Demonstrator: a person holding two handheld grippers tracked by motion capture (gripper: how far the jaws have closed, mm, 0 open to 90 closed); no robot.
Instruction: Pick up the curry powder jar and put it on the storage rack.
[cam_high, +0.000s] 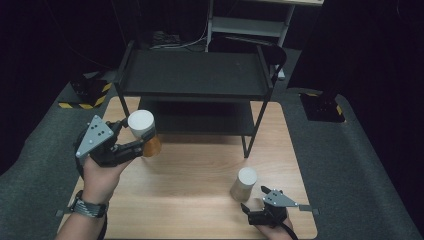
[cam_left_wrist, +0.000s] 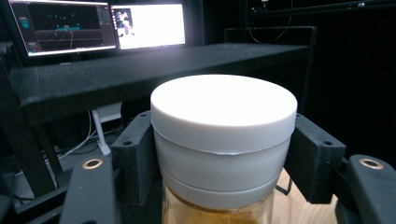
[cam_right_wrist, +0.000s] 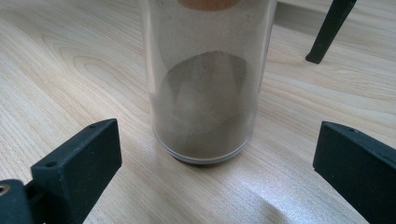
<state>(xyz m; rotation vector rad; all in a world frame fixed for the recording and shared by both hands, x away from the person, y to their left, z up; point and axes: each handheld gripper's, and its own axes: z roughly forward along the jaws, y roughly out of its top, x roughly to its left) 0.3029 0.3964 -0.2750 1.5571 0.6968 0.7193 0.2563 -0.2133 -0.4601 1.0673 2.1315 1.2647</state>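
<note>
A: Left gripper (cam_high: 131, 141)?
B: Jaws pinching amber jar (cam_high: 146, 139) by its white lid (cam_left_wrist: 224, 109), held above table's (cam_high: 200, 165) left side, in front of black shelf rack (cam_high: 195, 75).
A: Right gripper (cam_high: 250, 206)?
B: Jaws spread wide, nothing btwn. Second jar (cam_right_wrist: 203, 88), grey-brown powder inside, stands on table just ahead, not touching.

Table (cam_high: 200, 170) lit from above, surroundings dark; white lid (cam_left_wrist: 224, 105) glaring, overexposed; monitors (cam_left_wrist: 98, 25) bright, slightly soft.
</note>
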